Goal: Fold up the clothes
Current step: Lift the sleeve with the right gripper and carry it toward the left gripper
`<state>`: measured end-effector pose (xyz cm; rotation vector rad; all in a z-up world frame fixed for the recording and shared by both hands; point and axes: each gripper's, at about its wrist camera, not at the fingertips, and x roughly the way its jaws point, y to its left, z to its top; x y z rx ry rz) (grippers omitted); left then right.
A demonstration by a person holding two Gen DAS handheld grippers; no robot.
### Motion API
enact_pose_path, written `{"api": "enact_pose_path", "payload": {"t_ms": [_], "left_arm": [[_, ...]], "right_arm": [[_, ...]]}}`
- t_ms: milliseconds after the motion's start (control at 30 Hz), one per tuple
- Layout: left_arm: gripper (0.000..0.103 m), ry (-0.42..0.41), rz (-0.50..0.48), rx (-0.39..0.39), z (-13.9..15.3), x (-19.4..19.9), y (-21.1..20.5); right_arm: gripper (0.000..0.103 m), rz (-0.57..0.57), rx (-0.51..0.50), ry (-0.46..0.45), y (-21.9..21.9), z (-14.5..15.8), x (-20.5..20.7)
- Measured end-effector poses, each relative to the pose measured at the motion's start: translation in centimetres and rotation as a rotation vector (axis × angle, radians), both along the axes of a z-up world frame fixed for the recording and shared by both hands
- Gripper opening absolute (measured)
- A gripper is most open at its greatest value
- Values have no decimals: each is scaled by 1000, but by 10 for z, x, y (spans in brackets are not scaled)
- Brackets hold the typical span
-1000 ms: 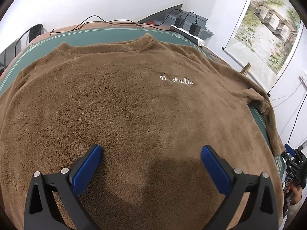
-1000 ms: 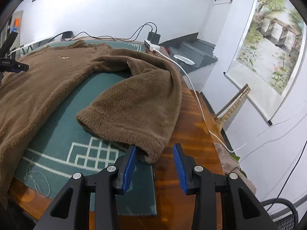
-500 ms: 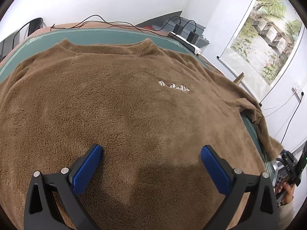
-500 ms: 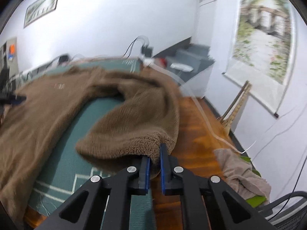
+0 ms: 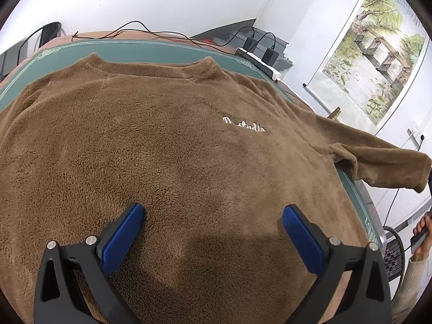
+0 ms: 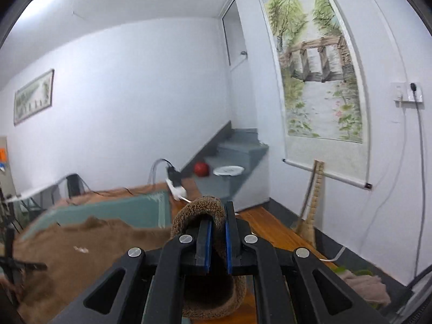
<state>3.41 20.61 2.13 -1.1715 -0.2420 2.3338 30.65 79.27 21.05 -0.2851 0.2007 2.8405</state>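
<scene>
A brown fleece sweater [image 5: 167, 145] lies front up on the green table mat [image 5: 162, 51], white lettering on its chest. My left gripper [image 5: 210, 226] is open, its blue pads resting apart on the sweater's lower body. The sweater's right sleeve [image 5: 378, 164] is lifted off the table at the right edge of the left wrist view. My right gripper [image 6: 216, 237] is shut on the sleeve's cuff [image 6: 199, 213], which bulges over and under the blue pads. The sweater body [image 6: 81, 251] spreads to the lower left of the right wrist view.
A white power strip [image 5: 259, 63] with black plugs and cables lies at the table's far right corner. A scroll painting [image 6: 316, 62] hangs on the right wall, grey steps [image 6: 237, 159] below it. Bare wooden tabletop [image 6: 272, 232] borders the mat. A person's hand [image 5: 421, 237] shows at right.
My right gripper closed on the sleeve cuff and rose with it, tilting up toward the wall. The sleeve now hangs lifted off the table. The left gripper stayed in place, open.
</scene>
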Motion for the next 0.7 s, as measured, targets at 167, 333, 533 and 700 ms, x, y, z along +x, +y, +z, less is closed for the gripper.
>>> {"api": "enact_pose_path", "payload": {"t_ms": [167,333,533,700], "left_arm": [[103,-6,2,45,0,-1,-6],[103,-14,5,91,0,-1,-12],[103,-31,9,175,-2,-3,-22],[103,-43,11,226,-2,-4,-29]], "right_arm": [[9,84,40,10,-35,13,-18],[9,205,91,19,-87,31,-43],[9,388,190,-38,-170,31,-81],[9,537,255,-136,-241,7,-111]]}}
